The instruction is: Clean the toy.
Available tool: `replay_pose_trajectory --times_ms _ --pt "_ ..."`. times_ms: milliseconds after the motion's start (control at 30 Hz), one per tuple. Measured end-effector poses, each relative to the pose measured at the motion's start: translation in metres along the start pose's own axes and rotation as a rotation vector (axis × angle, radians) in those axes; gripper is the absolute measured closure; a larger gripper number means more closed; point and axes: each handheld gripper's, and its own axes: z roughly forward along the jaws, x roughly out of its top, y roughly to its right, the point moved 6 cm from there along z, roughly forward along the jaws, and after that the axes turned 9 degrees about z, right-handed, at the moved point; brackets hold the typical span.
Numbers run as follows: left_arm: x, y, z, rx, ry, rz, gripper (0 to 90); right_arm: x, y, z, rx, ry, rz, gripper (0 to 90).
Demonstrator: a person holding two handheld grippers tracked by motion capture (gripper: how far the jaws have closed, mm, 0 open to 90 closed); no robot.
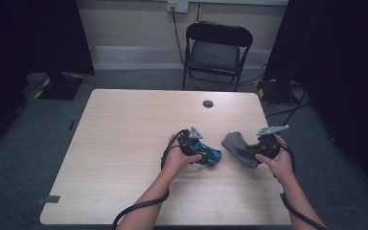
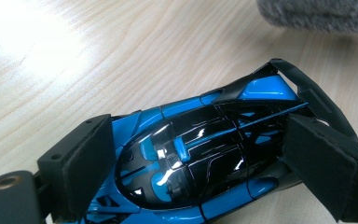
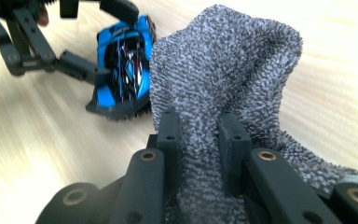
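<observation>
A blue and black toy car (image 2: 200, 154) rests on the pale wooden table (image 1: 124, 143), right of its centre. My left gripper (image 2: 205, 172) is shut on the car, one black pad against each side; the high view has that gripper (image 1: 202, 152) and the car (image 1: 212, 157) close together. Just to the right, my right gripper (image 3: 200, 128) is shut on a grey knitted cloth (image 3: 228, 60), which bunches up above the fingertips. From above, the cloth (image 1: 235, 143) hangs off the right gripper (image 1: 250, 152), a little clear of the car. The right gripper view also takes in the car (image 3: 123, 60).
A black folding chair (image 1: 215, 48) stands behind the table's far edge. A dark cable grommet (image 1: 208, 103) sits in the tabletop near that edge. Dark curtains and a stand base (image 1: 60, 86) flank the table. The cloth's edge (image 2: 317, 14) lies just beyond the car.
</observation>
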Motion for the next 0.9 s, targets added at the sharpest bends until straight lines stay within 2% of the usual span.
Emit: replay_pose_trajectory --times_ms 367,500,900 --pt "0.0 0.0 0.0 0.0 0.001 -0.002 9.3 0.03 -0.001 0.017 -0.027 0.03 0.0 73.9" --pt "0.0 0.0 0.0 -0.001 -0.001 -0.002 9.2 0.038 0.0 0.026 -0.052 0.031 0.003 73.9" --pt "0.0 0.0 0.0 -0.005 -0.001 -0.003 9.3 0.057 -0.004 0.071 -0.059 -0.009 -0.023 73.1"
